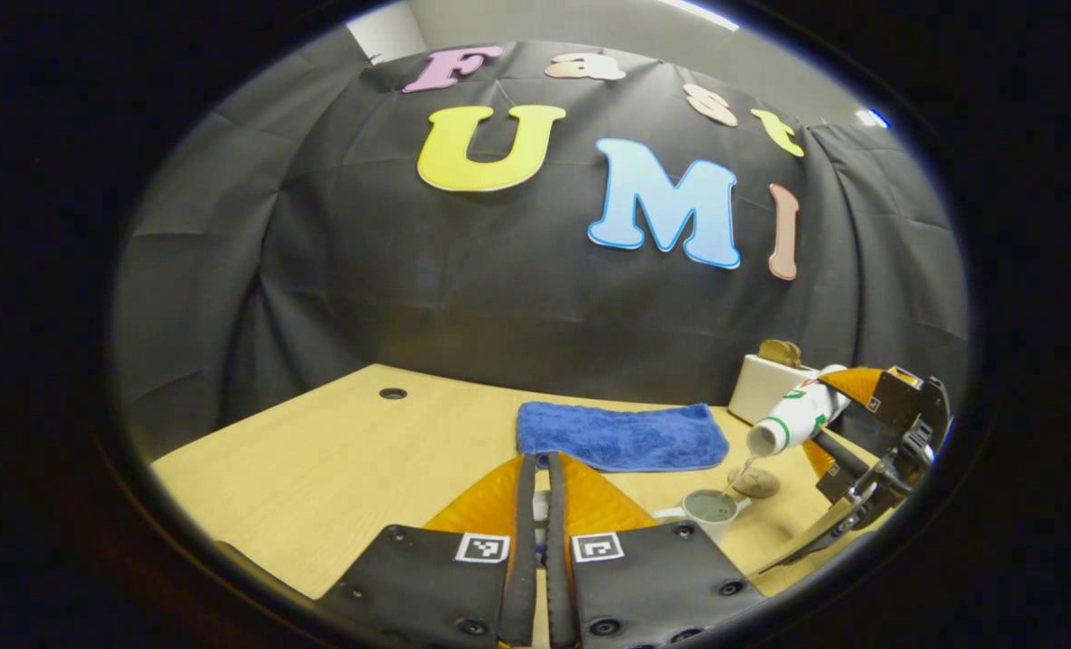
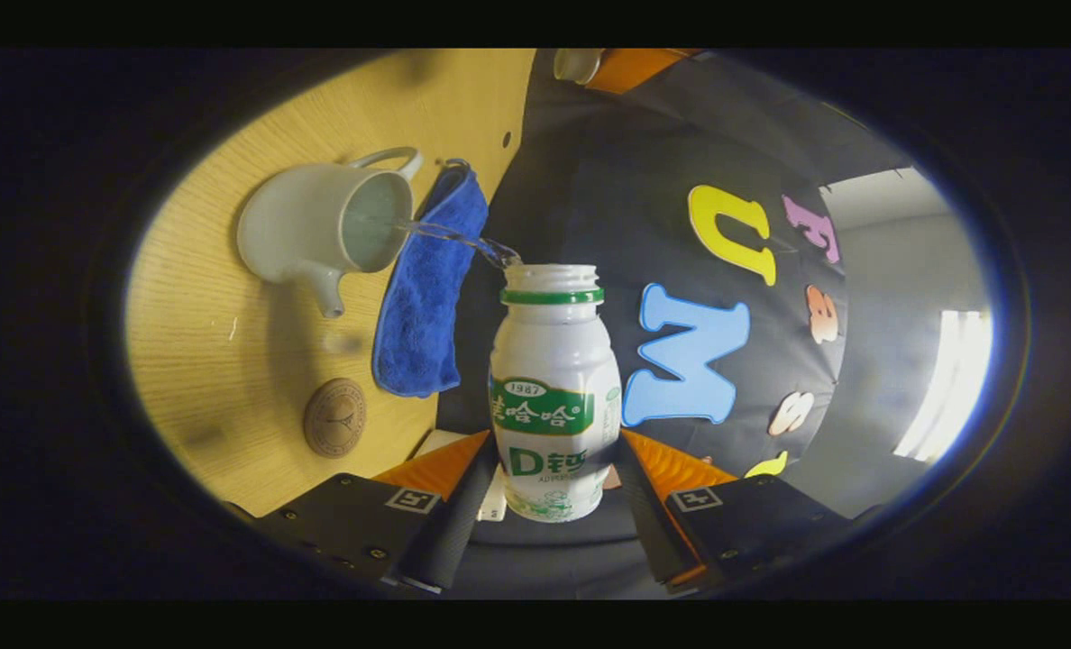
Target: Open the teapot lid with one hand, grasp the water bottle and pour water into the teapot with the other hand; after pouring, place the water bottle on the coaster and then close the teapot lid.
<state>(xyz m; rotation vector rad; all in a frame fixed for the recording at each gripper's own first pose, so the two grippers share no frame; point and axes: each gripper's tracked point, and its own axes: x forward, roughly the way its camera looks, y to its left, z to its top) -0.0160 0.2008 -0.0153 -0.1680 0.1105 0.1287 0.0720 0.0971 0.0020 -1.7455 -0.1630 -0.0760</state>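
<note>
The right gripper (image 2: 553, 491), clamped on the tilted bottle (image 2: 553, 397), streams water into the open teapot (image 2: 319, 230) near the coaster (image 2: 334, 417), while the left gripper (image 1: 540, 523), fingers nearly together, seemingly keeps the lid clear.

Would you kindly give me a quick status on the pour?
Right gripper shut on water bottle, tilted, stream entering open teapot. Left gripper closed, likely holding lid. Coaster free.

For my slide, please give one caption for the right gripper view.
Right gripper tilts white plastic bottle, pouring water into open white ceramic teapot.
</note>
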